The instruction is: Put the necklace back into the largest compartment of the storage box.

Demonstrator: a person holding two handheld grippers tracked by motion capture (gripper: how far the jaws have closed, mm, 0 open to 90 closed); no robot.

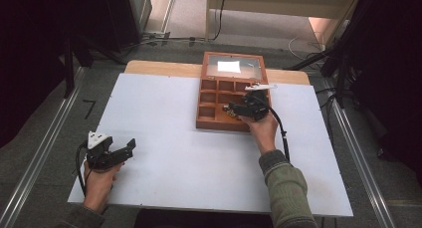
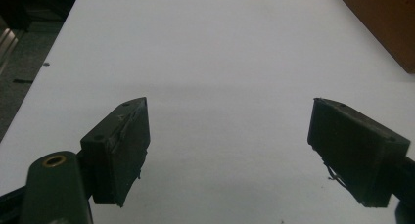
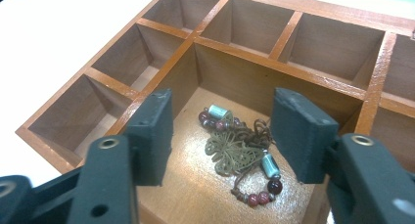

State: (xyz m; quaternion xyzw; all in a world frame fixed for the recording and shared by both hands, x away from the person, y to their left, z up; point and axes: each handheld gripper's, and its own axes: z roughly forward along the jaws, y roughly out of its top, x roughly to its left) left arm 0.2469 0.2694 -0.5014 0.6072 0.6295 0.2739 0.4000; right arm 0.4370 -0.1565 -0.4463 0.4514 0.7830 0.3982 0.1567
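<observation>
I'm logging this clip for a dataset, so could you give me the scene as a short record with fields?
Setting: white table with an open wooden compartment box
Item: beaded bracelet with a brass butterfly charm, lying in the box's large compartment
Right gripper: open over the bracelet, pads not touching it
Left gripper: open, nothing between the jaws, over bare table
Other compartments: those in view look empty

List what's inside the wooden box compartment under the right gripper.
In that compartment of the wooden box lies a beaded necklace with a brass butterfly pendant, on the floor between the open right gripper jaws, untouched. The jaws cover the compartment's near corners.
</observation>
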